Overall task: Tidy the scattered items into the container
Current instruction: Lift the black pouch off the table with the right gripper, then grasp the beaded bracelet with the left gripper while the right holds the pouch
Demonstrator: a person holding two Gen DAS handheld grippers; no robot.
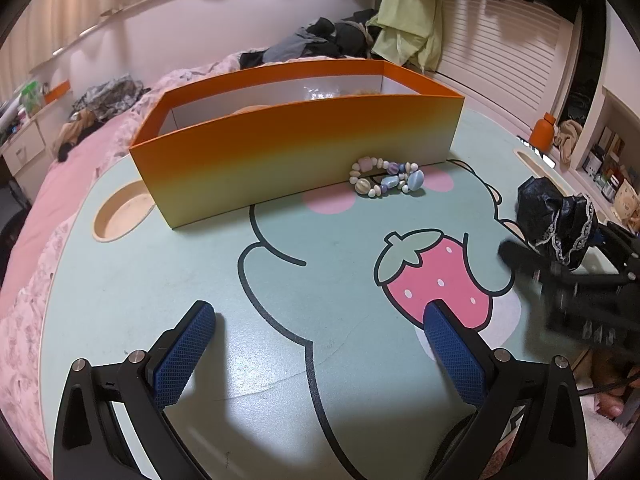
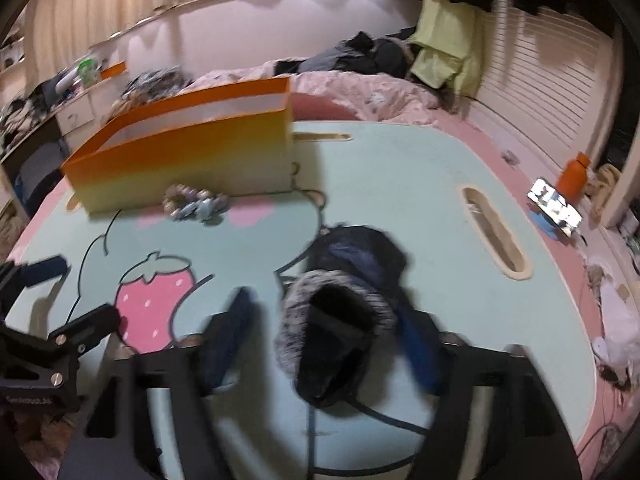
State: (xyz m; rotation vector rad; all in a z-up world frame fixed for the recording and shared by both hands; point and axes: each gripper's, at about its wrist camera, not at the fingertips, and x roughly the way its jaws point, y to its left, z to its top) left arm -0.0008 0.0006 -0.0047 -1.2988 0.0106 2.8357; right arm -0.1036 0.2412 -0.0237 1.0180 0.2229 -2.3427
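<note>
An orange-to-cream open box (image 1: 296,160) (image 2: 180,160) stands at the back of the mint-green table (image 1: 160,280). Pastel bead bracelets (image 1: 386,180) (image 2: 196,204) lie against its front wall. A black fabric item with white lace trim (image 1: 556,220) (image 2: 340,320) lies at the table's right. My right gripper (image 2: 324,344) is blurred, its jaws wide apart on either side of the fabric, and the pads do not visibly press on it. Nearer the front, my left gripper (image 1: 320,356) hovers open and empty over the strawberry drawing (image 1: 436,280).
The table has a round cup recess (image 1: 120,216) at the left and a long slot (image 2: 496,236) at the right. A phone (image 2: 554,206) and an orange bottle (image 2: 574,178) stand beyond the right edge. Pink bedding with heaped clothes surrounds the table.
</note>
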